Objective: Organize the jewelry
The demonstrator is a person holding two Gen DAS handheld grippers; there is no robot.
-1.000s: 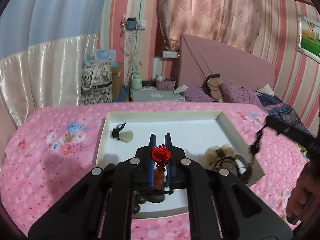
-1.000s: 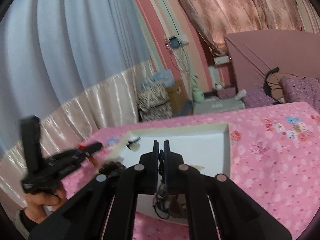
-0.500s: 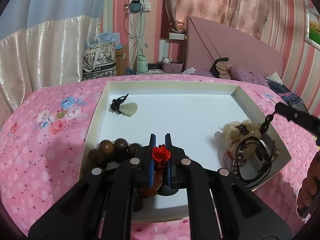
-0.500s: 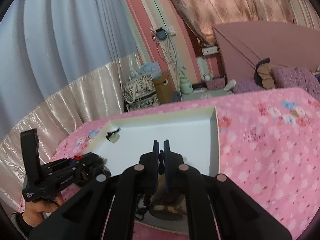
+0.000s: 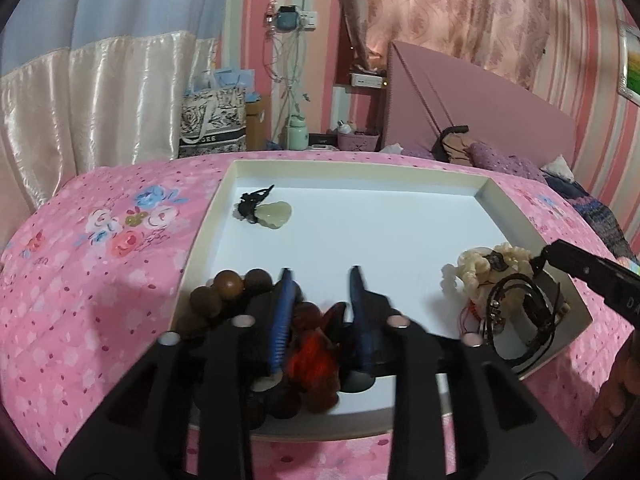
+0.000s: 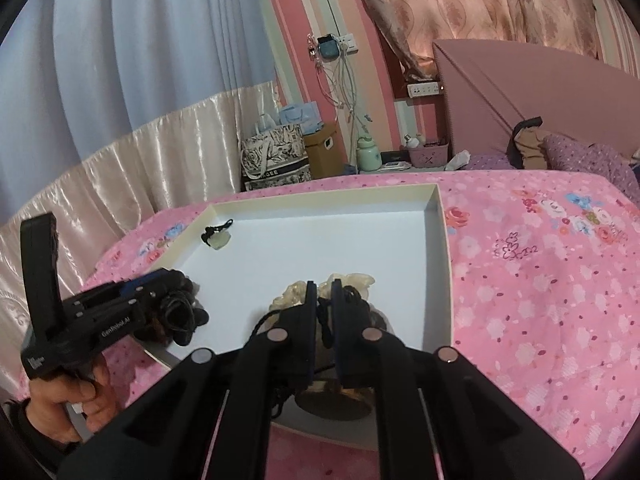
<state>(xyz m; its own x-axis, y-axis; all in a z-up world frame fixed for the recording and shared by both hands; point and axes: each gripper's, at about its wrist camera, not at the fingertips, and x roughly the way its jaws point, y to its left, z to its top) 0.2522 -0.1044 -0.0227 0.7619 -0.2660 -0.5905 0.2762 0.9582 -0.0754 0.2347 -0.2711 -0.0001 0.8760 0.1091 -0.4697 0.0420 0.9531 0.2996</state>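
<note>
A shallow white tray (image 5: 360, 168) lies on the pink bed. My left gripper (image 5: 320, 276) is open over the tray's near left corner, with a brown wooden bead bracelet (image 5: 224, 290) and its red tassel (image 5: 312, 360) lying between and under the fingers. My right gripper (image 6: 325, 288) is slightly open above a cream bead bracelet (image 6: 352, 280) and black cord pieces (image 5: 516, 312) at the tray's near right corner; a black cord runs between the jaws. A pale green jade pendant (image 5: 274, 212) on black cord lies at the far left.
The pink floral bedspread (image 6: 540, 280) surrounds the tray. A headboard (image 5: 460, 108), pillows and clothes are at the far right. A patterned bag (image 5: 212, 124), a green bottle and a small basket stand beyond the bed.
Both grippers dropped down to the tray. My left gripper opened and let the red-tasselled bracelet down into the near left corner. My right gripper's jaws parted slightly over the cream beads.
</note>
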